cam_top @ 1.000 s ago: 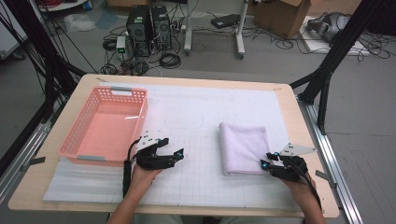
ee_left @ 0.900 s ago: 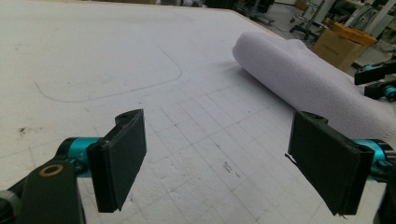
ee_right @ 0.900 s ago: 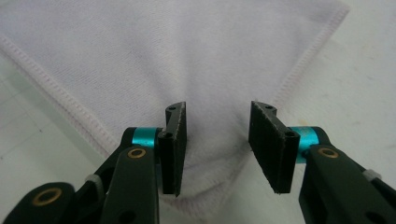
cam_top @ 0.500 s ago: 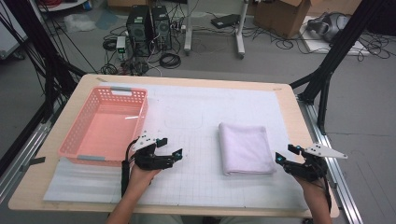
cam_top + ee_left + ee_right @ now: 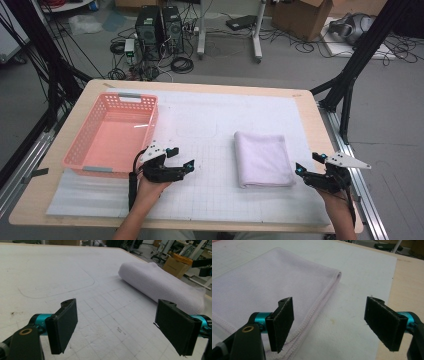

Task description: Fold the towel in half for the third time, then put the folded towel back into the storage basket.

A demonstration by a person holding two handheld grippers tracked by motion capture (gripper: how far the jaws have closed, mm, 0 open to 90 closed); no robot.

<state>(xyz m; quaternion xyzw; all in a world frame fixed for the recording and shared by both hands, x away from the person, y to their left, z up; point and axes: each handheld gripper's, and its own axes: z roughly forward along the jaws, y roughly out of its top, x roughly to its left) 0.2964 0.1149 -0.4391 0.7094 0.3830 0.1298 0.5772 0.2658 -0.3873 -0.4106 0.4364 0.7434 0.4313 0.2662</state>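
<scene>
Nearest me, the right gripper (image 5: 306, 165) hangs just off the towel's near right corner, jaws wide after just opening, nothing between them. The left gripper (image 5: 181, 158) sits beside the basket (image 5: 80, 150), jaws spread and empty too. Between the two lies bare white mat (image 5: 200, 120), nothing blocking the way. The towel (image 5: 263, 158) rests flat right of the mat's middle, pale lilac, folded into a neat rectangle, its stitched hem (image 5: 319, 304) showing along the right edge.

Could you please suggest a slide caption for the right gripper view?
Right tongs, having just opened, hover empty over the folded white towel's stitched edge.
</scene>
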